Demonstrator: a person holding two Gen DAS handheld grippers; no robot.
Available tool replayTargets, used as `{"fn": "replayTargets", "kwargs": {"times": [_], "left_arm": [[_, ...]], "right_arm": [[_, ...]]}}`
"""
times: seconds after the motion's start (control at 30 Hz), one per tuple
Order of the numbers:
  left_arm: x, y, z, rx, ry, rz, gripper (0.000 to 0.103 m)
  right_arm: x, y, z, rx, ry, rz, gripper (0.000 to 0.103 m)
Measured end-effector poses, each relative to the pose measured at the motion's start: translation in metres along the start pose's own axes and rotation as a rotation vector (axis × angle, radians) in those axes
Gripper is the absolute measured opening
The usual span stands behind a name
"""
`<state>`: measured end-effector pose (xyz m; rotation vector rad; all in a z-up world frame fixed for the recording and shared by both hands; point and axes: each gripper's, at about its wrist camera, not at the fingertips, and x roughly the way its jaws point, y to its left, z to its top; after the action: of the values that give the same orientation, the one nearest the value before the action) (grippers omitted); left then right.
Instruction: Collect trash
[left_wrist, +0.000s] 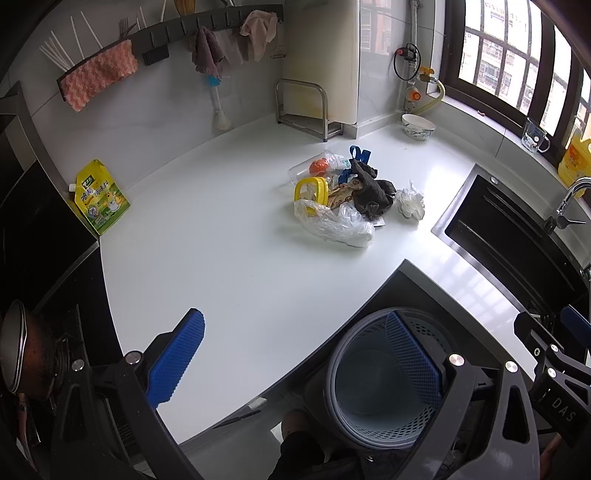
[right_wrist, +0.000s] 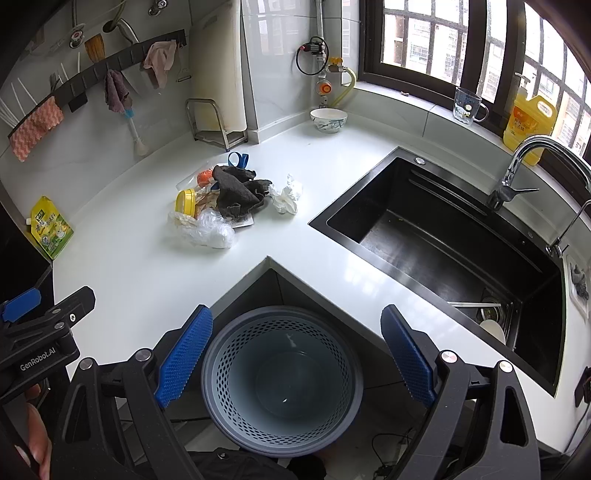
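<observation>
a white l-shaped countertop (right_wrist: 155, 266) meets a pale tiled wall (right_wrist: 280, 74). a black sink (right_wrist: 443, 236) sits below a dark-framed barred window (right_wrist: 480, 44) letting in daylight.

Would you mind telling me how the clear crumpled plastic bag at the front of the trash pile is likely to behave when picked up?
The plastic bag looks thin and crumpled, so probably floppy and very light. Its glossy film may slip between fingers. It overlaps the yellow lid, which it might drag along.
</observation>
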<state>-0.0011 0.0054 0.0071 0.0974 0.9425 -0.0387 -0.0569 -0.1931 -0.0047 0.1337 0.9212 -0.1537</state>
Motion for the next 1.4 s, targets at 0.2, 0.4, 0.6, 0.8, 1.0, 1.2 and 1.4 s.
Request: {"fn": "replayTargets", "kwargs": {"times": [0.2, 0.4, 0.6, 0.8, 1.0, 1.2, 1.4], "left_arm": [[-0.001, 0.000, 0.000, 0.002, -0.004, -0.001, 0.097], [-0.003, -0.002, -0.002, 0.002, -0.010, 0.001, 0.097], [-0.004, -0.002, -0.001, 0.002, -0.012, 0.001, 0.097], [-0.009, -0.002, 0.001, 0.002, -0.023, 0.003, 0.097], [-0.013, -0.005, 0.003, -0.003, -0.041, 0.006, 0.097], [-0.021, -0.007, 0.007, -0.012, -0.070, 0.014, 0.097], [-0.023, -0.013, 0.006, -0.025, -0.077, 0.025, 0.097]], "right_arm": [[-0.003, -0.002, 0.001, 0.007, -0.011, 0.001, 0.088], [-0.004, -0.003, 0.001, 0.009, -0.018, 0.004, 0.088], [-0.005, -0.003, 0.000, 0.009, -0.022, 0.004, 0.088], [-0.007, -0.006, 0.000, 0.010, -0.033, 0.008, 0.088], [-0.011, -0.009, 0.001, 0.009, -0.053, 0.013, 0.088], [-0.016, -0.013, 0.004, 0.008, -0.079, 0.023, 0.088], [-0.016, -0.021, 0.005, 0.007, -0.085, 0.051, 0.088]]}}
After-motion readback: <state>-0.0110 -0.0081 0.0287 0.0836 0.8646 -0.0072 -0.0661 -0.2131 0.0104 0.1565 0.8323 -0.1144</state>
